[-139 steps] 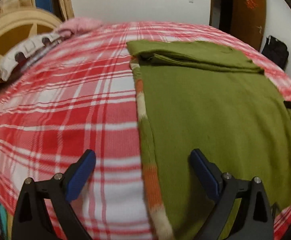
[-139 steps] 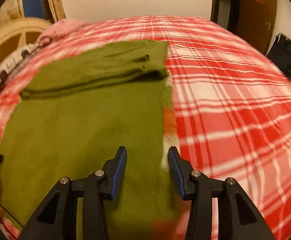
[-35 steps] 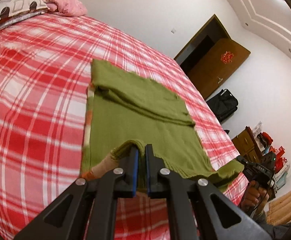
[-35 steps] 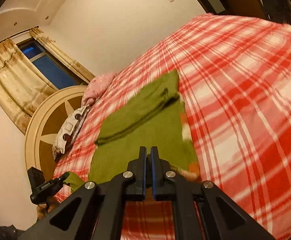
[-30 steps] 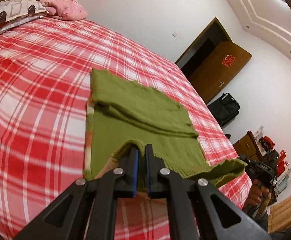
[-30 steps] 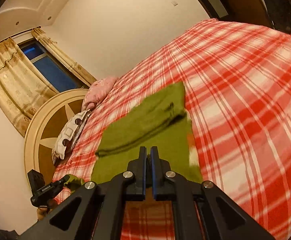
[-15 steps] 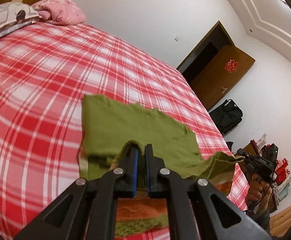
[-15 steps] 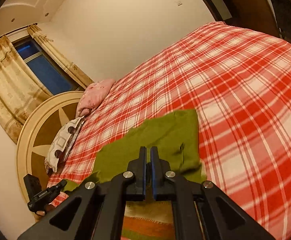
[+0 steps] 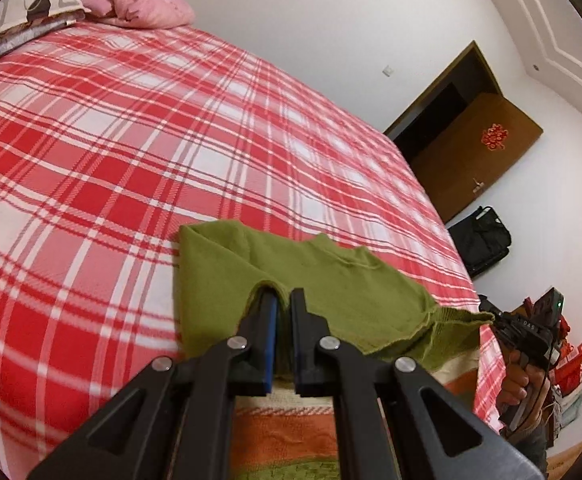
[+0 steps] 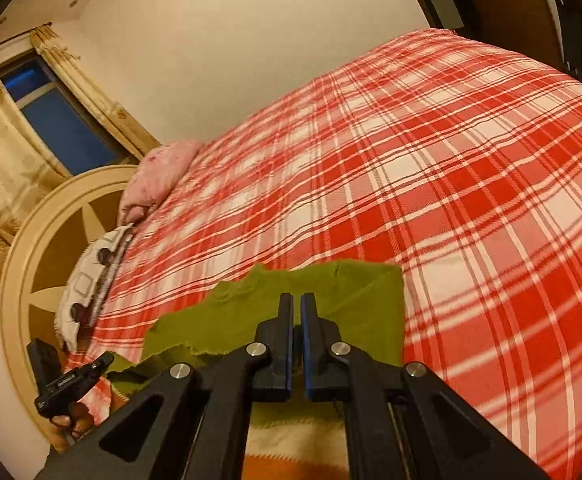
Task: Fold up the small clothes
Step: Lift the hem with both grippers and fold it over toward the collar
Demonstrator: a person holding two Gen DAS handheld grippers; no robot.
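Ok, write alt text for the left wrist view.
The left gripper, black with blue pads, is shut on a fold of the olive-green knitted sweater, carrying it over the red-and-white plaid bedspread. At far right, the right gripper pinches the sweater's other corner.

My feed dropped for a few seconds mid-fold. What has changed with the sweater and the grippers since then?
Both grippers, open over the flat sweater earlier, have shut on its striped hem: left gripper, right gripper. They lifted the hem and carried it toward the collar end, so the green sweater now lies folded over itself. The plaid bedspread and pink pillow stayed put.
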